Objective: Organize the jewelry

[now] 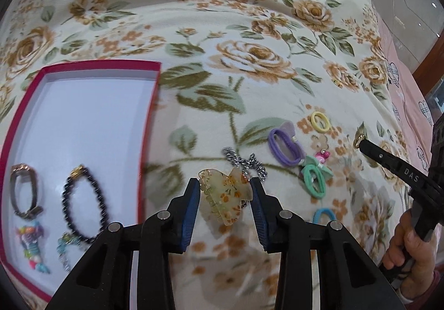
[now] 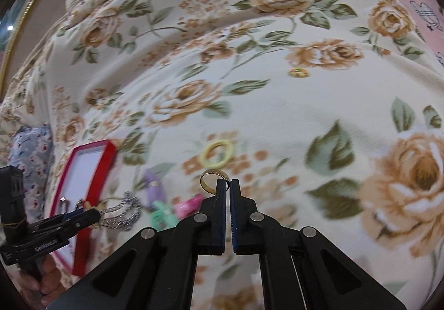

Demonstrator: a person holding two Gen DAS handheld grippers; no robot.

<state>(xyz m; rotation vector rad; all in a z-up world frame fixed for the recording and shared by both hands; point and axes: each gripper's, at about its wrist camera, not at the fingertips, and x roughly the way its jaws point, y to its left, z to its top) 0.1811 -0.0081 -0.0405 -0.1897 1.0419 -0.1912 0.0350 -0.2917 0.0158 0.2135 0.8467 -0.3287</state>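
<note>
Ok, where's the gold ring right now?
The gold ring is pinched at the right gripper's fingertips, lifted over the floral cloth, just short of the yellow hair tie in the right wrist view.

Right gripper: jaws closed on gold ring.
Your ring stands above the floral cloth; yellow hair tie just beyond, red box at left.
</note>
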